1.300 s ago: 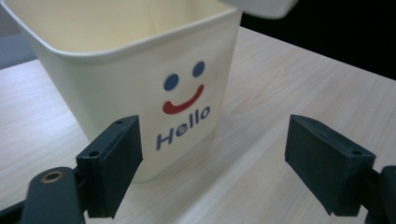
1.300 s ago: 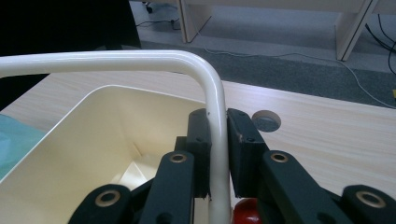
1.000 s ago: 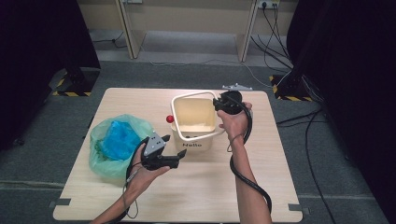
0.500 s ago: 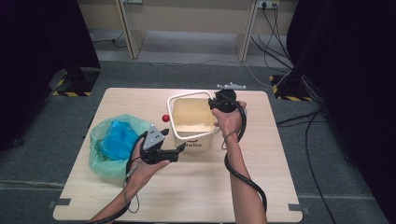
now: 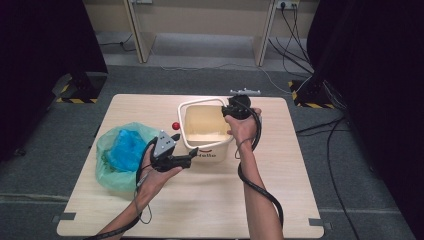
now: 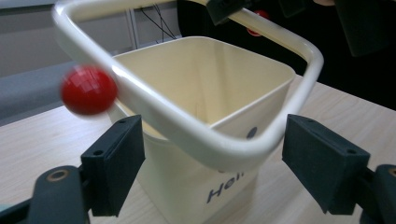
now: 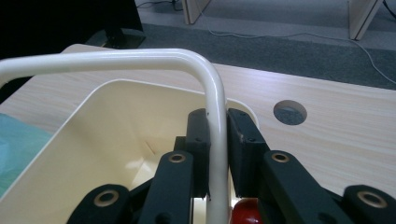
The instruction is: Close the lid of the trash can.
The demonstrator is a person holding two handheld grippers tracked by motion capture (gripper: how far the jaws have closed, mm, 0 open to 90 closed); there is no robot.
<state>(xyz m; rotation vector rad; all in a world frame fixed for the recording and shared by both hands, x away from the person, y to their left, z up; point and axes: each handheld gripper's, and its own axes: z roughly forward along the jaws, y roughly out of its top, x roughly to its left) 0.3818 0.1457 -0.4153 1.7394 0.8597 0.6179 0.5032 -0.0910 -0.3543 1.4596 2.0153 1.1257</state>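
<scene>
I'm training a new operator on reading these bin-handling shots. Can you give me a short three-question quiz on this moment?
1. True or false: the right gripper is shut on the white handle of the cream bin.
2. How do the left gripper's jaws stand? A) clamped on the red ball B) open, one on each side of the handle's near bar C) shut on the green bag
3. What lies on the table to the left of the bin in the high view?

Key
1. True: its pads press the handle's bar from both sides.
2. B
3. A green bag with something blue inside.
</scene>
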